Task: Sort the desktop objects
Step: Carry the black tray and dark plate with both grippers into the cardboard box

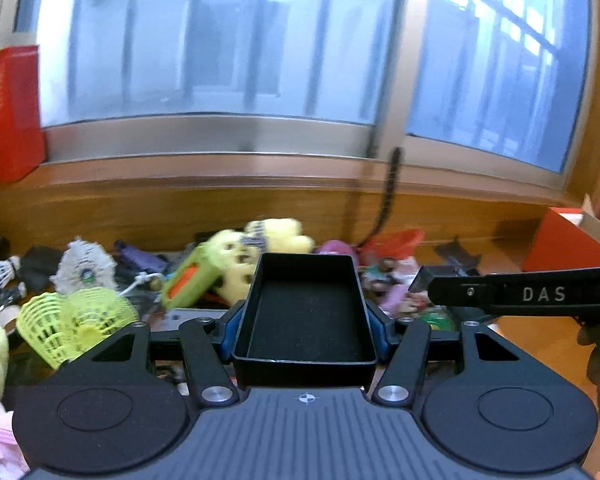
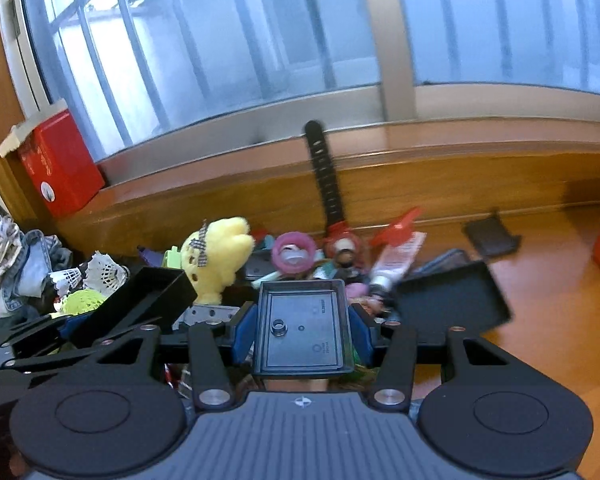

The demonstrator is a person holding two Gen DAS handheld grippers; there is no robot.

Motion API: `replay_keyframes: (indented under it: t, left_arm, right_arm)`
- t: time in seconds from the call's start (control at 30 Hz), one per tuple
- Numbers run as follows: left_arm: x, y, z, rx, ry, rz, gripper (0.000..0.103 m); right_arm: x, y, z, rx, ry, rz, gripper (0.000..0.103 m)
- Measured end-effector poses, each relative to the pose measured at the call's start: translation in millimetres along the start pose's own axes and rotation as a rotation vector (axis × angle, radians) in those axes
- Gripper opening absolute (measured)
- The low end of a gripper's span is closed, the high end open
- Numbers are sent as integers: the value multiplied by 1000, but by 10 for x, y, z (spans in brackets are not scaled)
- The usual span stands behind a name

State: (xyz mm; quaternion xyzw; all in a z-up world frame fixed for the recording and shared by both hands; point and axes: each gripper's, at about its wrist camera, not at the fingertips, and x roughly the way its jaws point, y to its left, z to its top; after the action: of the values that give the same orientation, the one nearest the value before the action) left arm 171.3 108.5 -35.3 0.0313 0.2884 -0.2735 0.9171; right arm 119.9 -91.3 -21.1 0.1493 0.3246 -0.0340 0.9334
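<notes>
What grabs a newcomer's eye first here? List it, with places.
Each gripper holds a black box half, shut on it between blue pads: the left gripper a felt-lined black tray, the right gripper a moulded black plastic lid. Behind them, a jumble of toys lies along the wooden wall, led by a yellow plush toy, with lime-green shuttlecocks at the left and a red box on the window sill.

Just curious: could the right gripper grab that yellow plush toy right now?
Probably not. The right gripper is already shut on a black tray, so its jaws are full. The plush lies ahead to its left, with the left gripper's box partly before it.
</notes>
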Motion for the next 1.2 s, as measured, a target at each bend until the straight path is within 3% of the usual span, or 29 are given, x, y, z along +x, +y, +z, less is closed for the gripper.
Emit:
replay_keyframes:
  t: [0.6,1.2]
  left_arm:
    - [239,-1710,89,94,-16,-124,59]
    - [728,-3415,522,201,-64,-287,59]
  right_arm:
    - [-1096,-1495,-39,58,-56,-47,52]
    - [-1921,-2962,-18,123,-187,-147,52]
